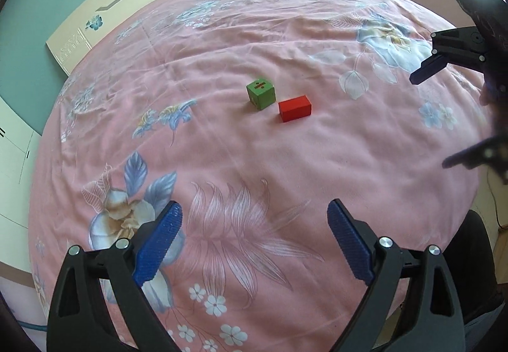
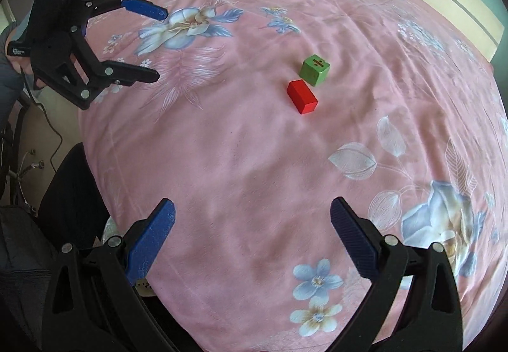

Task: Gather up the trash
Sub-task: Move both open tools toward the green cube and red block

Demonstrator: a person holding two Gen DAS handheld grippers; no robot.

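Blocks, a green cube [image 1: 261, 94] and a red brick [image 1: 295, 108], sit close together mid-bed [image 1: 222, 34], looking small, hard and light, easy to pinch by flat sides, while left gripper [image 1: 254, 237] and right gripper [image 2: 252, 234] hang wide apart, holding nothing.

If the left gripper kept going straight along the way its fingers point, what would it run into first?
Most likely the pink floral bedspread just ahead of the open left gripper, since it angles down at the bed. Further along that line sit the green cube and red block, though depth is hard to judge.
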